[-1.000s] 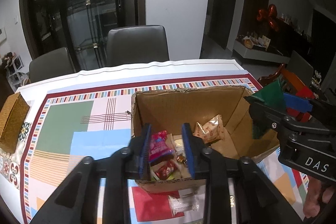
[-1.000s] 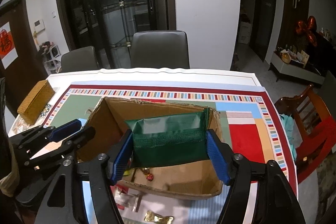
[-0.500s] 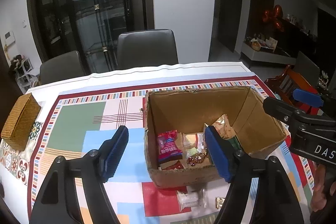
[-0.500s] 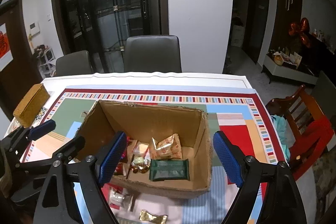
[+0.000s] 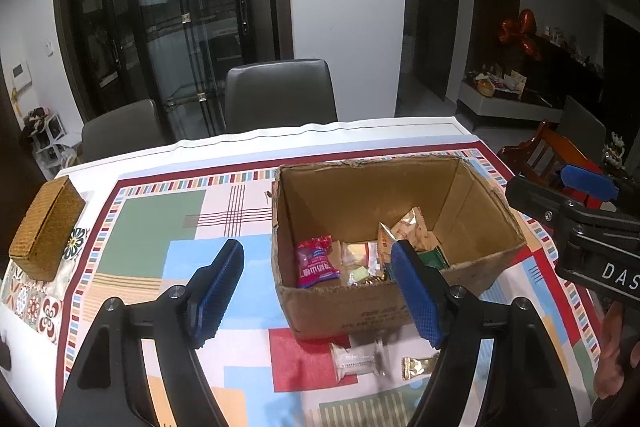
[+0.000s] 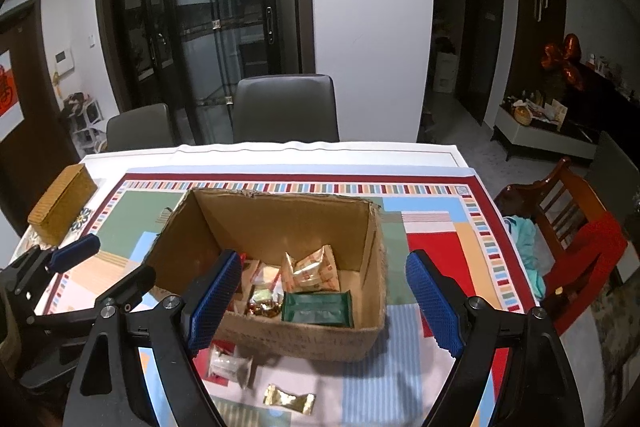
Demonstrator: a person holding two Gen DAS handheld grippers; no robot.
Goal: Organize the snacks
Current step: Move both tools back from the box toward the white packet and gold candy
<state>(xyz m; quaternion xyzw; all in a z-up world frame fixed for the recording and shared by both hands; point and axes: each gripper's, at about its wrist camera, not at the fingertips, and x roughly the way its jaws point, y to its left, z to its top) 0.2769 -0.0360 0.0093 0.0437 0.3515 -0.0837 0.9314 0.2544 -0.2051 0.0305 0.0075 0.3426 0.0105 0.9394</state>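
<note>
above cardboard box [image 6: 280, 335], both grippers' jaws spread, empty (green packet [image 6: 318, 308] inside)

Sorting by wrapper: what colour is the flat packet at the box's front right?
Dark green packet, clearest in the right wrist view.

Both handheld grippers angled downward, side by side. The left gripper [image 5: 320, 291] and right gripper [image 6: 326, 301] each stood wide apart, holding nothing.
</note>
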